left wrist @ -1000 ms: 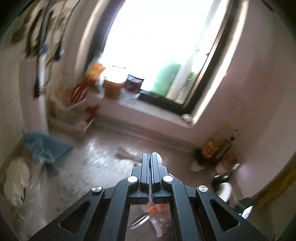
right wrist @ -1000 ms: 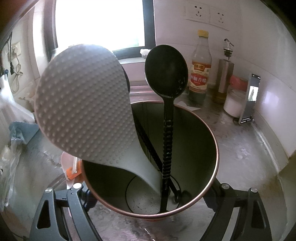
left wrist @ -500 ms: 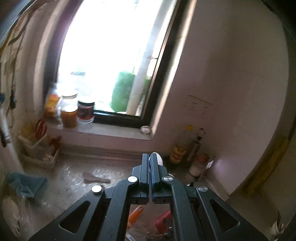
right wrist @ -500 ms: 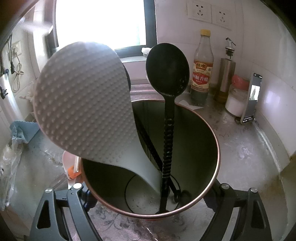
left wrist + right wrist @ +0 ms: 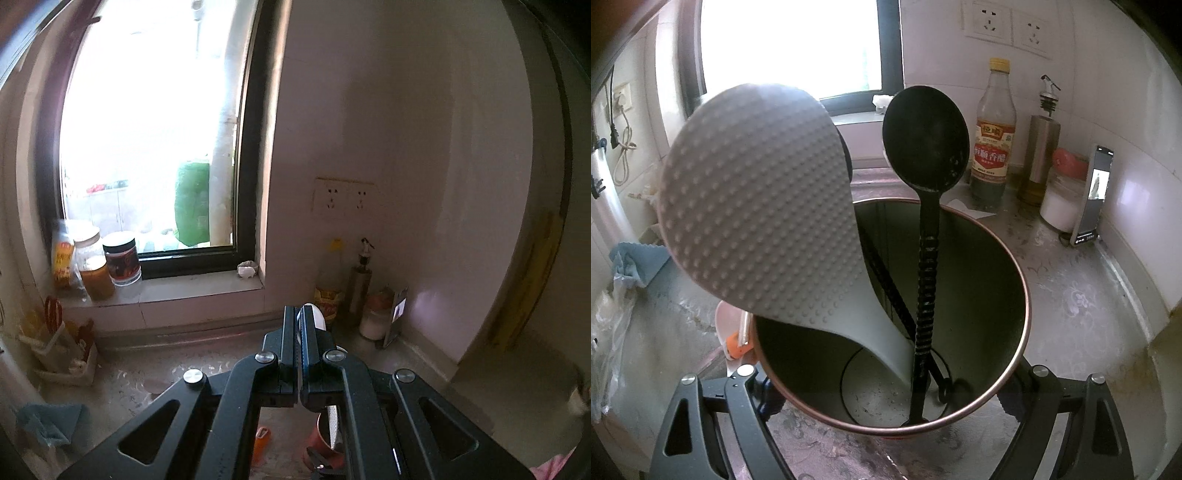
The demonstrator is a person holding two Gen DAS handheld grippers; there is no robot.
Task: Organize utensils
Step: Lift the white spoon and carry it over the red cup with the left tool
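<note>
My right gripper is shut on a round utensil holder with a copper rim, one finger on each side of it. Inside stand a grey dotted rice paddle leaning left and a black spoon upright; a second black handle crosses behind them. In the left wrist view my left gripper is shut, held above the counter and aimed at the wall corner. A small white rounded tip shows beside its right finger; I cannot tell what it is. Below the left gripper, the red holder shows with the paddle.
A vinegar bottle, steel oil dispenser, white jar and propped phone stand in the back right corner. Jars sit on the windowsill. A white rack and blue cloth lie left. An orange item lies beside the holder.
The left gripper has risen and swung, its view passing from the counter to the window and wall corner, and it has rolled. The right gripper and the holder stayed still.
</note>
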